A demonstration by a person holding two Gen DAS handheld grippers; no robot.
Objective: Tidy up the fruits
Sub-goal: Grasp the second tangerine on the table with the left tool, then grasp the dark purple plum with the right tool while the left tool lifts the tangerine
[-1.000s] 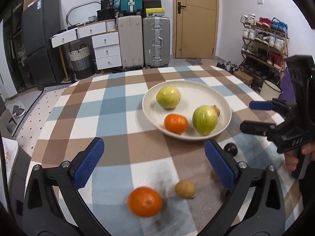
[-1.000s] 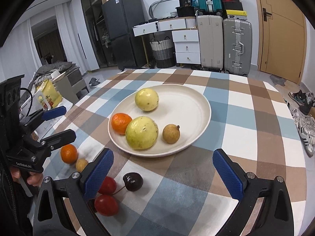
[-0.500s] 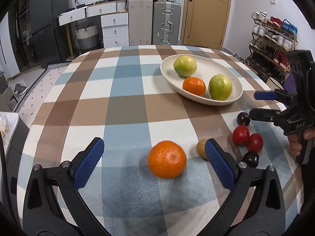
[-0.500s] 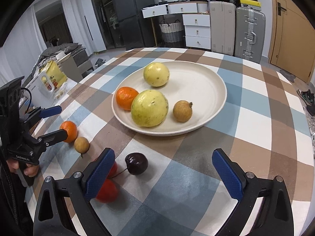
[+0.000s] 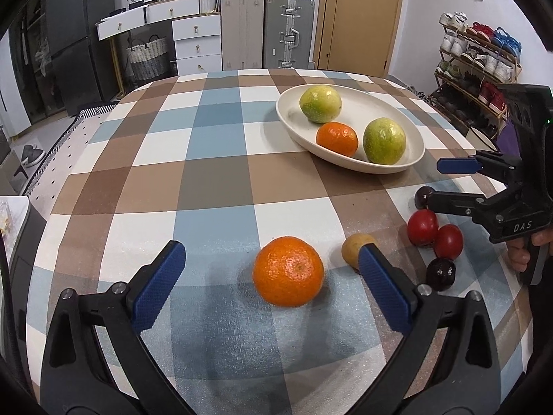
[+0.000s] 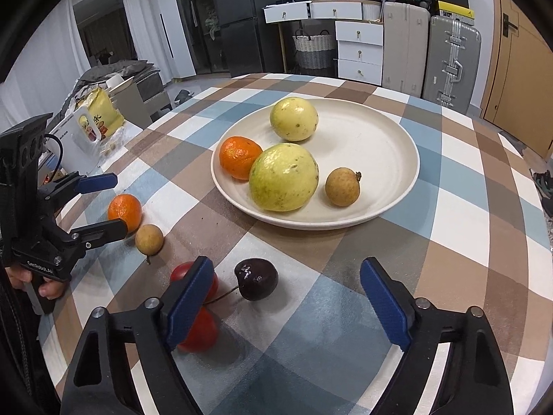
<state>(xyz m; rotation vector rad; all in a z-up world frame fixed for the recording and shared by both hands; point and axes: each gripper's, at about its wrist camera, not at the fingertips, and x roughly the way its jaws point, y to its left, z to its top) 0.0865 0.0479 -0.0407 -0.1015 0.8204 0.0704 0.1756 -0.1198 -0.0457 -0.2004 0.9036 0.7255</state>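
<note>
A cream plate [image 6: 408,180] holds two yellow-green fruits, a mandarin [image 6: 240,157] and a small brown fruit [image 6: 342,186]. Loose on the checked cloth lie a mandarin [image 5: 288,271], a brown fruit [image 5: 354,249], red tomatoes [image 5: 422,227] and dark cherries [image 5: 440,274]. My left gripper [image 5: 269,247] straddles the loose mandarin. Its jaws are closing, with pads clear of the mandarin on both sides. My right gripper [image 6: 286,263] hovers over a dark cherry [image 6: 256,278]. Its jaws are closing too, and neither pad touches the cherry. Its left finger covers part of the tomatoes [image 6: 197,328].
The round table's edge [image 5: 52,207] drops off at the left. Suitcases [image 5: 288,31], white drawers [image 5: 197,45] and a shoe rack [image 5: 477,58] stand beyond the table. A snack bag [image 6: 100,110] lies on a side surface. A hand [image 5: 528,252] holds the right gripper's handle.
Both grippers sank toward the loose fruit. The mandarin now sits between the left fingers and the dark cherry between the right ones. Both pairs of jaws have narrowed, the right more.
</note>
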